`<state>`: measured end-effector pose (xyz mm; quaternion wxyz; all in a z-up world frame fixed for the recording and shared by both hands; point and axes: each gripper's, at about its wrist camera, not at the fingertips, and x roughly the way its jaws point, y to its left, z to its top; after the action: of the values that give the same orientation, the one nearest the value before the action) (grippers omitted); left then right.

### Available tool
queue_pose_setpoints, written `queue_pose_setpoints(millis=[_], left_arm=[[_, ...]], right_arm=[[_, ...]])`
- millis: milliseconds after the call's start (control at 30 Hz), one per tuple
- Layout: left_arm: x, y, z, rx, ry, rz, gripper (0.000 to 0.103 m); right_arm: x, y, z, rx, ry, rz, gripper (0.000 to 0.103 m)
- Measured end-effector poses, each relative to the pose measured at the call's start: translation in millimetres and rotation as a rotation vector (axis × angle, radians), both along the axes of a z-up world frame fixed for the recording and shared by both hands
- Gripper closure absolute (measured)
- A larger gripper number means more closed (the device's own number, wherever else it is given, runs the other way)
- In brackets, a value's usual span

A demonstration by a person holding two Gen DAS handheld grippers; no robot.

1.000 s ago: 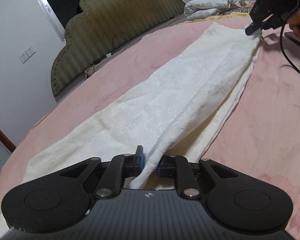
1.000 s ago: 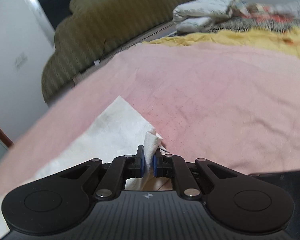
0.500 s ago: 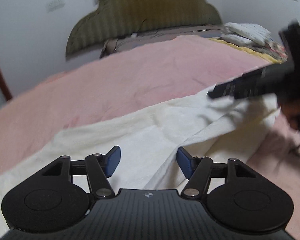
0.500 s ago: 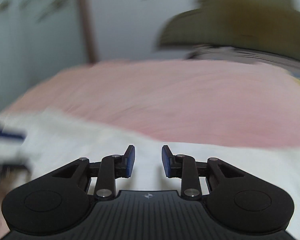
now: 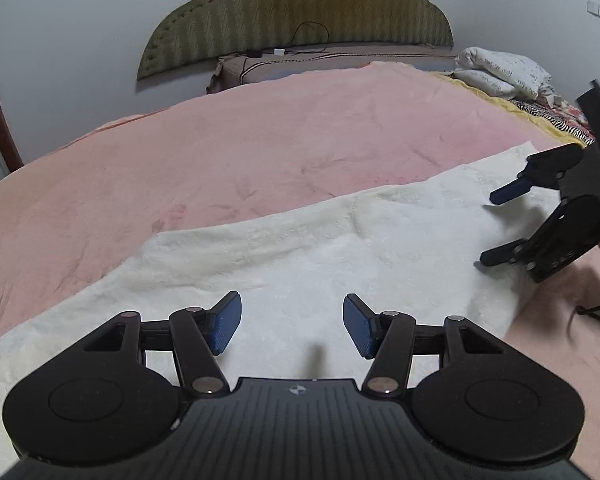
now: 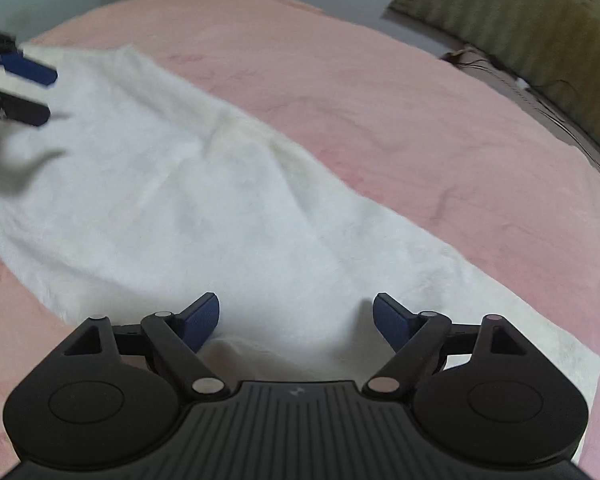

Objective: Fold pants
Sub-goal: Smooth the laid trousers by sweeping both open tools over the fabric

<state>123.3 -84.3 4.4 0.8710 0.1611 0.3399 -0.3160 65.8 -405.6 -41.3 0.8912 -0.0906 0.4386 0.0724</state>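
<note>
The white pants [image 5: 340, 256] lie flat in a long folded strip across the pink bedspread [image 5: 260, 152]. My left gripper [image 5: 292, 326] is open and empty just above the cloth. My right gripper [image 5: 490, 228] shows at the right of the left wrist view, open, over the strip's right end. In the right wrist view the pants [image 6: 220, 216] run from upper left to lower right. My right gripper [image 6: 296, 322] is open and empty over them. The left gripper [image 6: 40, 94] shows at the far left edge, open.
An olive padded headboard [image 5: 300, 12] stands against the wall behind the bed. Folded white bedding [image 5: 504, 72] and a yellow cover [image 5: 540, 120] lie at the back right. A black cable [image 5: 596, 308] trails by the right gripper.
Both grippers held the pants' edge one second ago. They let go, opened wide, and swung round to face across the strip. The pants now lie flat.
</note>
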Motion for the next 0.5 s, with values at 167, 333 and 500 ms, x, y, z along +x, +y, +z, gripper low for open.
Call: queue_pose_setpoints(millis=[167,333,500], left_arm=[[28.4,-34.9,-28.2,0.159,0.021,-0.04,0.043],[61.2,-47.1,-47.6,0.213,-0.018,0.092,0.046],[73.5,-43.2,-39.9,0.201,-0.077,0.256,0.046]], right_arm=[[34.7,31.6,-15.1,0.06,0.046,0.13,0.019],[88.6,28.3,-21.3,0.126,0.022,0.105,0.013],[102.6,23.2,-10.8,0.098,-0.026,-0.008,0.014]])
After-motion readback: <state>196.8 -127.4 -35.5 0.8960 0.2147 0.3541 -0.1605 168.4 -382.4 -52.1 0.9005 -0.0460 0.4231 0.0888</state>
